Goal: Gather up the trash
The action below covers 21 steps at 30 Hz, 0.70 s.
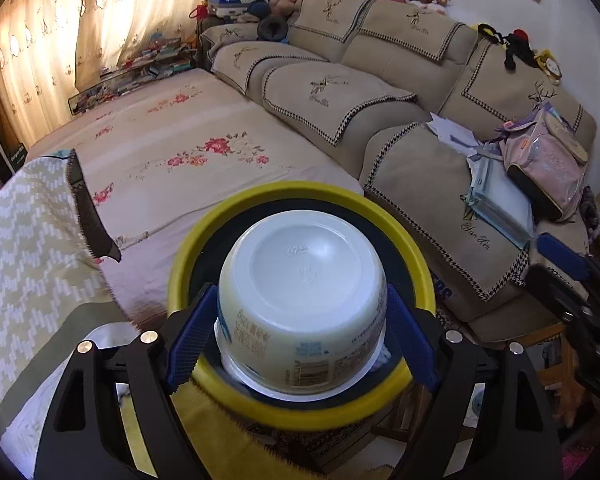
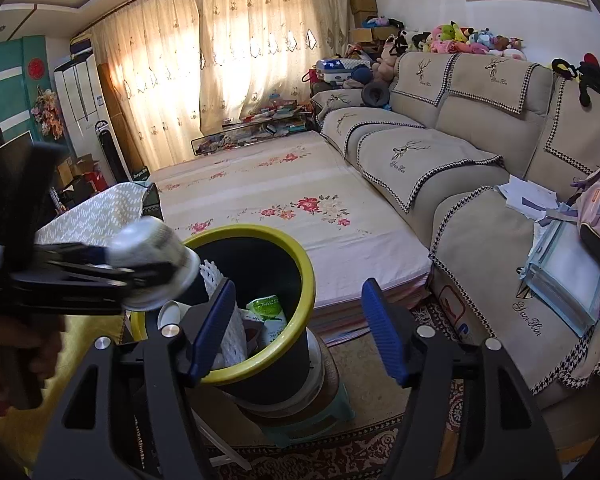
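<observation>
A white plastic tub [image 1: 300, 300] with a printed label is turned bottom toward the camera, and my left gripper [image 1: 300, 320] is shut on it, a blue pad on each side. It hangs right over the mouth of a black bin with a yellow rim [image 1: 300, 192]. In the right wrist view the same tub [image 2: 152, 264] shows blurred above the bin's left rim [image 2: 304, 280]. Inside the bin lie a green packet [image 2: 266, 308], white foam netting [image 2: 228, 332] and a paper cup [image 2: 170, 314]. My right gripper [image 2: 298, 320] stands open beside the bin, holding nothing.
The bin stands on a small stool [image 2: 308, 420] on a patterned rug. Behind it is a low bed with a floral sheet [image 2: 280, 200]. A beige sofa [image 2: 440, 152] runs along the right, with papers, a folder [image 2: 568, 276] and a pink backpack [image 1: 548, 168] on it.
</observation>
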{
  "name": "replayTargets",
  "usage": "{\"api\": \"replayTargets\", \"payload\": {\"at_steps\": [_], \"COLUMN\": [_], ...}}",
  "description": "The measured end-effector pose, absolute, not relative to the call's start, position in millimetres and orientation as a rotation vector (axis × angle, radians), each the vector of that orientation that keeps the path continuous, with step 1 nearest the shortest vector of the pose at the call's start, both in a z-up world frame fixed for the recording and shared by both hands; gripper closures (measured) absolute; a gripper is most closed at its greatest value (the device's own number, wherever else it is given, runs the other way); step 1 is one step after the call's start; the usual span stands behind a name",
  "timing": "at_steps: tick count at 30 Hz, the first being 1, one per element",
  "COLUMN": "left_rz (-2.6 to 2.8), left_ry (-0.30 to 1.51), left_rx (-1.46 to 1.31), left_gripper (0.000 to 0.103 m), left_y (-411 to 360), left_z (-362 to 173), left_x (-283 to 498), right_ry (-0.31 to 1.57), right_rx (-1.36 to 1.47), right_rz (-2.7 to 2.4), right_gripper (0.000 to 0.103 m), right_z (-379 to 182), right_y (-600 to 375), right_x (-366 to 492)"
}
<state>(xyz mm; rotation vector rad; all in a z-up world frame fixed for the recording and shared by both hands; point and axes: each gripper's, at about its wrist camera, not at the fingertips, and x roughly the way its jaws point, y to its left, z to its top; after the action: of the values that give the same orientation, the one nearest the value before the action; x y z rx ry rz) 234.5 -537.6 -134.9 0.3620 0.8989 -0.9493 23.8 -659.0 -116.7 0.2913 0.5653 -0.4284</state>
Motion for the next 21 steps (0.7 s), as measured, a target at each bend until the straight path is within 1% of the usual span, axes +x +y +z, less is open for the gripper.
{"api": "replayTargets", "payload": {"at_steps": [1, 3, 4, 8, 10, 11, 15, 18, 20, 21], "left_rz": [-0.945, -0.922, -0.918, -0.903, -0.886, -0.875, -0.798, -0.694, -0.598, -0.556], "left_ry": [0.903, 0.903, 0.905, 0.867, 0.823, 0.802, 0.721, 0.662, 0.635, 0.631], "left_rx": [0.361, 0.357, 0.34, 0.301, 0.269, 0.247, 0.178, 0.133, 0.097, 0.086], "left_gripper": [0.02, 0.016, 0.016, 0.016, 0.015, 0.012, 0.005, 0.005, 0.005, 0.005], "left_y": [-543.6, -548.5, -547.1, -516.6, -485.1, -468.4, -391.0, -321.0, -267.0, -247.0], "left_z": [-139.9, -145.6, -146.0, -131.3, -113.6, -104.7, -72.8, -55.3, -46.7, -44.4], "left_x": [238.2, 247.6, 250.6, 250.3, 244.0, 239.6, 216.7, 197.0, 180.9, 174.5], "right_ry": [0.562, 0.553, 0.549, 0.54, 0.539, 0.541, 0.551, 0.552, 0.547, 0.544], "right_rx": [0.293, 0.294, 0.292, 0.271, 0.259, 0.248, 0.222, 0.209, 0.193, 0.187], "right_rz": [-0.426, -0.419, -0.415, -0.39, -0.373, -0.357, -0.307, -0.241, -0.189, -0.173], "right_gripper": [0.04, 0.04, 0.04, 0.038, 0.036, 0.036, 0.033, 0.03, 0.025, 0.021], "right_z": [-115.4, -111.6, -109.8, -101.0, -98.8, -97.7, -95.9, -93.8, -90.6, -88.9], "right_y": [-658.7, -657.1, -655.0, -642.1, -634.0, -626.5, -602.6, -580.6, -561.0, -554.1], "right_x": [23.4, 22.1, 21.7, 19.8, 19.5, 19.4, 18.6, 19.1, 21.2, 21.5]}}
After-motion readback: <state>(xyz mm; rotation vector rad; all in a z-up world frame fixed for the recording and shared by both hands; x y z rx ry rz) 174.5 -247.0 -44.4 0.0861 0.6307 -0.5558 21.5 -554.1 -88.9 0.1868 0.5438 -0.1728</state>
